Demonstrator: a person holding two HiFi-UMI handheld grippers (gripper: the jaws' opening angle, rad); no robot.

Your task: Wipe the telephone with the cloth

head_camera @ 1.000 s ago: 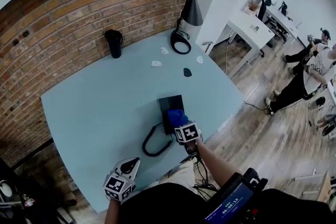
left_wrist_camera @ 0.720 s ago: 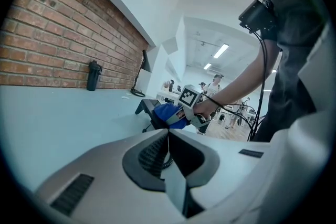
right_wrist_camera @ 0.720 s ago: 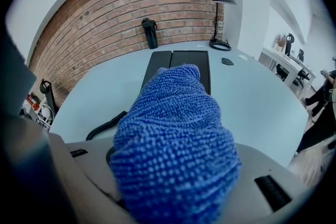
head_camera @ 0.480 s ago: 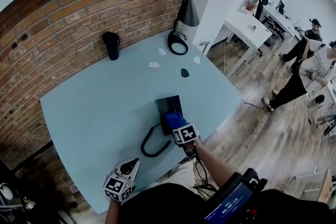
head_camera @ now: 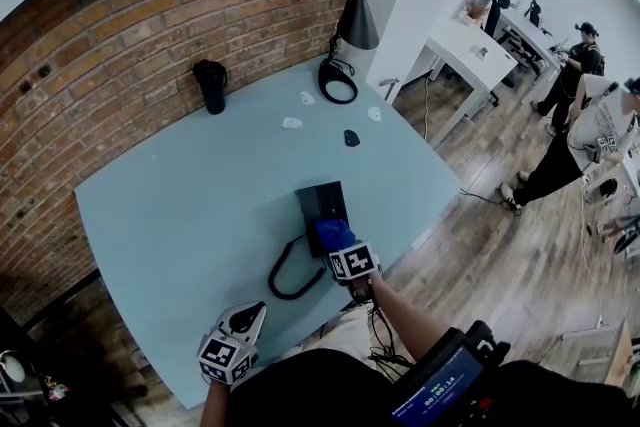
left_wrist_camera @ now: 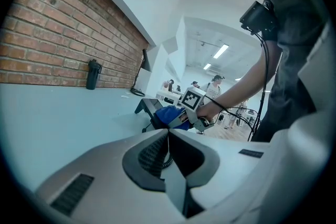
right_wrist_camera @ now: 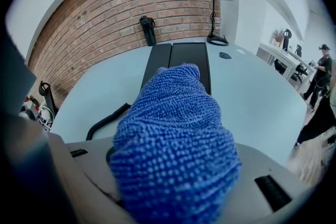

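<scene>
A black telephone [head_camera: 324,203] lies mid-table on the pale blue table [head_camera: 180,215], its coiled cord [head_camera: 285,277] looping toward the near edge. My right gripper [head_camera: 340,243] is shut on a blue cloth [head_camera: 333,233], which rests on the phone's near end. In the right gripper view the cloth [right_wrist_camera: 176,149] bulges out of the jaws and hides them, with the telephone [right_wrist_camera: 178,60] just beyond. My left gripper [head_camera: 245,317] hovers at the table's near edge, left of the phone, its jaws closed together and empty. From the left gripper view, the telephone [left_wrist_camera: 144,108] and cloth [left_wrist_camera: 170,115] lie ahead.
A black bottle [head_camera: 211,85] stands by the brick wall. A black desk lamp [head_camera: 350,35] is at the far right corner, with small white and dark items [head_camera: 350,137] nearby. People [head_camera: 590,125] stand by white desks on the right.
The right gripper with the cloth has slid slightly toward the near edge along the phone. The left gripper has stayed put.
</scene>
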